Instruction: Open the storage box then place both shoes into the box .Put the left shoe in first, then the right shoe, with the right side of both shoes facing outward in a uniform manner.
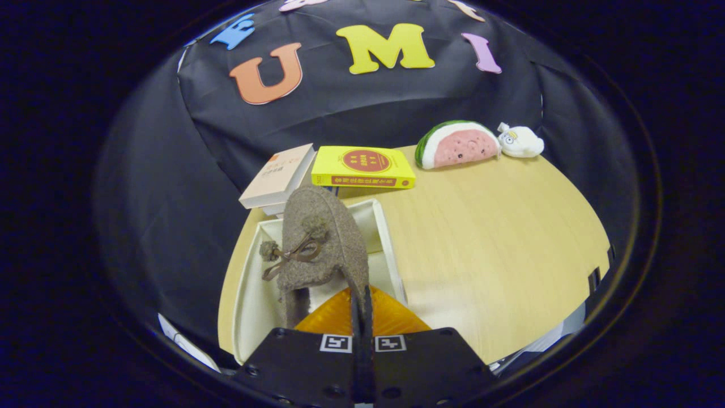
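Observation:
A grey-brown felt shoe with a brown bow and pompoms hangs from my gripper, whose two fingers are shut on the rear edge of the shoe's collar. The shoe points away from me, toe up toward the books, and is held over the open cream storage box that lies on the wooden table. Below the heel an orange ribbed surface shows inside the box's near end; I cannot tell what it is. The shoe covers most of the box's floor.
Beyond the box lie a cream book and a yellow book. Farther right on the table rest a watermelon-slice plush and a small white plush. Black cloth walls close in at the left and back.

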The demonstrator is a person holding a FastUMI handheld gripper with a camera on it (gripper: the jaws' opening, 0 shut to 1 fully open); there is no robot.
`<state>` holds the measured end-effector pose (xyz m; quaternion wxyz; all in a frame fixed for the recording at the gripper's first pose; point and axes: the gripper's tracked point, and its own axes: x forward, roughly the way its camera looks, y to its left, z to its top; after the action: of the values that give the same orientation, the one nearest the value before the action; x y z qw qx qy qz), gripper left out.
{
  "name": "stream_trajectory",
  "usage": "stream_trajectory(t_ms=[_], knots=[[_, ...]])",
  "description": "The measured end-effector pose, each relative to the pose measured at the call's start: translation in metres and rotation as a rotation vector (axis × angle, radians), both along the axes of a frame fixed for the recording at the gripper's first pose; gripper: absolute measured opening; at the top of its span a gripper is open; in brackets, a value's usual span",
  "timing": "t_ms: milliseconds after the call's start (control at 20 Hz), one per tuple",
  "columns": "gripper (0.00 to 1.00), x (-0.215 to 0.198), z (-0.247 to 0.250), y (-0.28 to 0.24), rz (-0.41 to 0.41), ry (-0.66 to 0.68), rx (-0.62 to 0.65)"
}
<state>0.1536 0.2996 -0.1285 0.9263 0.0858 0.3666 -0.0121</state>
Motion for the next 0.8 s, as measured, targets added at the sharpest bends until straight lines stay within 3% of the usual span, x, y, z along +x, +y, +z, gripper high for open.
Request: stream_trajectory(t_ms=[500,800], knots=[[0.04,-0.007,-0.023,0.006,0.01,-0.044,-0.022],[0.31,-0.012,0.018,0.003,0.042,-0.208,-0.075]])
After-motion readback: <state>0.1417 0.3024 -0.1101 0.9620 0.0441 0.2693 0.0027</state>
